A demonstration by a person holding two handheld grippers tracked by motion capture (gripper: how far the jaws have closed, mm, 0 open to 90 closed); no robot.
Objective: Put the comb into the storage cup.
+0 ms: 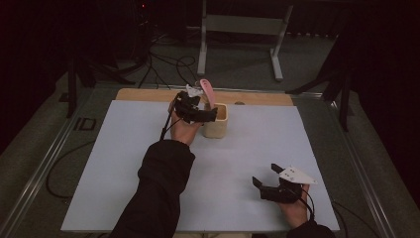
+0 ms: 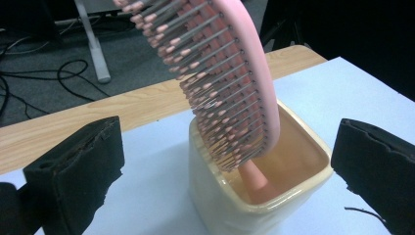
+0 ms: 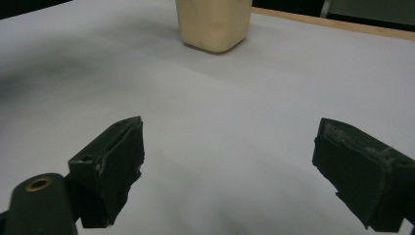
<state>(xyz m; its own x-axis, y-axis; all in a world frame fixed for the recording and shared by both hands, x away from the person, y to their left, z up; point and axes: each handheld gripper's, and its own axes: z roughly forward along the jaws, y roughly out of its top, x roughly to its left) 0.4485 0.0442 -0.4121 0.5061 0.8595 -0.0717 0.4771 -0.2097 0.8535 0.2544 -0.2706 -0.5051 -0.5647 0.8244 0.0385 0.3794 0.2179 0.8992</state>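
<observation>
1. Placing step looks done: pink hairbrush [image 2: 230, 83] stands handle-down in cream cup [image 2: 254, 196], far middle of desk [image 1: 124, 163].
2. Left gripper [image 1: 208, 115] fingers released, straddling cup, nothing held.
3. Right gripper [image 1: 265, 174] fingers spread, idle, near edge.
4. Next: likely back left gripper off without clipping brush.

Overall light: dim in the high view; the room behind the table falls to near black, with one small red glow at the top edge.
Brightest area: the pale table sheet [image 1: 124, 163], evenly lit with no hard glare.
Shadows: a soft grey shade lies across the sheet at the upper left of the right gripper view.
Colour: muted and slightly cool in the high view, warmer in the left gripper view, where the pink hairbrush [image 2: 220, 83] and cream cup [image 2: 220, 196] show clearly.
Sharpness: the high view is soft and grainy; brush bristles are crisp, while the near jaws in both gripper views look slightly soft.
Glare: a faint sheen on the cup's rim.
</observation>
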